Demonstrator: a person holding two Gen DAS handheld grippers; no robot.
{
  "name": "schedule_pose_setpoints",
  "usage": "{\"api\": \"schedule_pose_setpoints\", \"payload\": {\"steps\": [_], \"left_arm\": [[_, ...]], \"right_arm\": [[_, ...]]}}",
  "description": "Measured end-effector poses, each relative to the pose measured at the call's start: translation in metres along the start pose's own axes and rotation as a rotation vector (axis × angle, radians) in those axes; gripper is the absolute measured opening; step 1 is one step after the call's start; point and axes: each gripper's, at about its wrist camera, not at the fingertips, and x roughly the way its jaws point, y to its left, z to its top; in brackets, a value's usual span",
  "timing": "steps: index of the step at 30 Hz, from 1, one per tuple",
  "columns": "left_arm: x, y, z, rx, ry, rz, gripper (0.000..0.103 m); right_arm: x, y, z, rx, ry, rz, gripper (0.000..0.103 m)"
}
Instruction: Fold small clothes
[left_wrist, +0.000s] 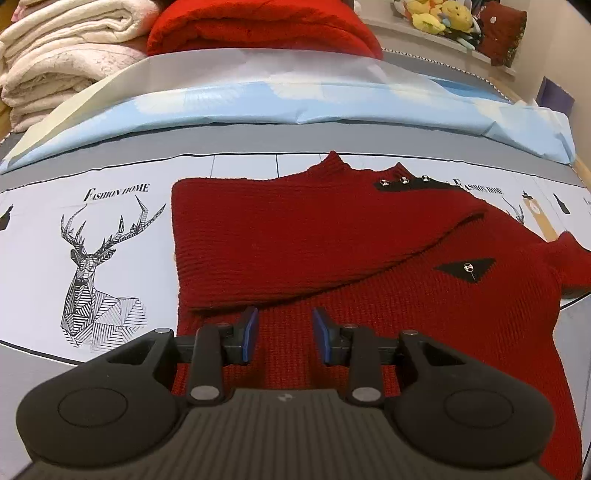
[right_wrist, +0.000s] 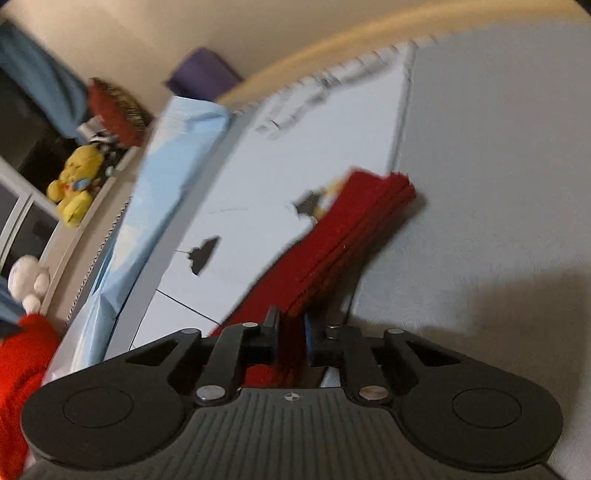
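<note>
A small dark red knit sweater (left_wrist: 332, 240) lies flat on the printed bed sheet (left_wrist: 110, 206), neck toward the far side. Its left sleeve is folded across the chest. It has a black shoulder patch with three metal buttons and a black diamond patch. My left gripper (left_wrist: 284, 328) is open and empty, hovering over the sweater's lower part just below the folded sleeve's edge. In the right wrist view my right gripper (right_wrist: 290, 332) is shut on the sweater's right sleeve (right_wrist: 340, 251), whose cuff end sticks out ahead of the fingers, lifted off the sheet.
A light blue pillow (left_wrist: 295, 107) runs across the bed beyond the sweater. Folded white blankets (left_wrist: 62, 55) and a red blanket (left_wrist: 258, 26) sit behind it. Plush toys (left_wrist: 439, 16) stand on a shelf at the back right. A deer print marks the sheet at the left.
</note>
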Motion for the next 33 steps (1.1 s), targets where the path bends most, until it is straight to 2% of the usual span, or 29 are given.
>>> {"api": "schedule_pose_setpoints", "payload": {"steps": [3, 4, 5, 7, 8, 9, 10, 11, 12, 15, 17, 19, 21, 22, 23, 25, 27, 29, 30, 31, 33], "left_arm": [[0.0, 0.0, -0.001, 0.006, 0.001, -0.003, 0.036], [0.0, 0.001, 0.0, 0.007, 0.003, -0.005, 0.036], [0.0, 0.002, 0.0, 0.004, 0.004, -0.005, 0.036], [0.0, 0.006, 0.001, -0.011, 0.004, -0.008, 0.036], [-0.001, 0.008, 0.002, -0.021, 0.004, -0.01, 0.036], [-0.002, 0.01, 0.003, -0.031, 0.005, -0.013, 0.036], [-0.002, 0.011, 0.003, -0.037, 0.005, -0.014, 0.036], [-0.003, 0.012, 0.004, -0.041, 0.003, -0.016, 0.036], [-0.004, 0.013, 0.004, -0.045, 0.001, -0.018, 0.036], [-0.007, 0.018, 0.006, -0.062, -0.003, -0.02, 0.036], [-0.009, 0.021, 0.007, -0.075, -0.006, -0.021, 0.036], [-0.012, 0.024, 0.008, -0.083, -0.011, -0.022, 0.036], [-0.015, 0.027, 0.009, -0.09, -0.014, -0.023, 0.036], [-0.016, 0.028, 0.009, -0.093, -0.017, -0.025, 0.036], [-0.018, 0.029, 0.009, -0.094, -0.02, -0.027, 0.036], [-0.022, 0.03, 0.01, -0.094, -0.027, -0.033, 0.036], [-0.025, 0.03, 0.009, -0.094, -0.032, -0.036, 0.036], [-0.027, 0.033, 0.008, -0.1, -0.032, -0.035, 0.036], [-0.028, 0.035, 0.008, -0.104, -0.031, -0.034, 0.036], [-0.029, 0.037, 0.008, -0.109, -0.031, -0.033, 0.036], [-0.031, 0.041, 0.009, -0.117, -0.036, -0.034, 0.036]], "right_arm": [[-0.024, 0.004, 0.011, -0.034, -0.155, -0.069, 0.009], [-0.026, 0.0, 0.016, -0.035, -0.178, -0.108, 0.009], [-0.021, -0.006, 0.018, -0.023, -0.157, -0.143, 0.01], [-0.004, -0.025, 0.016, 0.026, -0.031, -0.214, 0.011], [-0.004, -0.032, 0.013, 0.042, -0.029, -0.221, 0.011], [-0.007, -0.029, 0.012, 0.027, -0.044, -0.23, 0.017], [-0.011, -0.021, 0.013, -0.01, -0.052, -0.266, 0.028], [-0.019, -0.011, 0.014, -0.044, -0.085, -0.291, 0.033], [-0.027, -0.003, 0.013, -0.066, -0.119, -0.286, 0.043], [-0.043, 0.026, 0.002, -0.131, -0.124, -0.21, 0.045], [-0.049, 0.05, -0.014, -0.206, -0.038, -0.09, 0.046], [-0.048, 0.071, -0.036, -0.284, 0.153, 0.091, 0.047], [-0.046, 0.088, -0.064, -0.359, 0.398, 0.312, 0.049], [-0.046, 0.093, -0.078, -0.398, 0.505, 0.402, 0.051], [-0.047, 0.097, -0.094, -0.451, 0.589, 0.456, 0.054], [-0.044, 0.103, -0.117, -0.573, 0.662, 0.474, 0.058], [-0.039, 0.101, -0.136, -0.653, 0.668, 0.414, 0.057], [-0.038, 0.094, -0.144, -0.644, 0.664, 0.406, 0.027], [-0.041, 0.094, -0.146, -0.647, 0.672, 0.419, 0.017], [-0.044, 0.094, -0.145, -0.661, 0.668, 0.412, 0.016], [-0.053, 0.099, -0.141, -0.735, 0.606, 0.362, 0.014]]}}
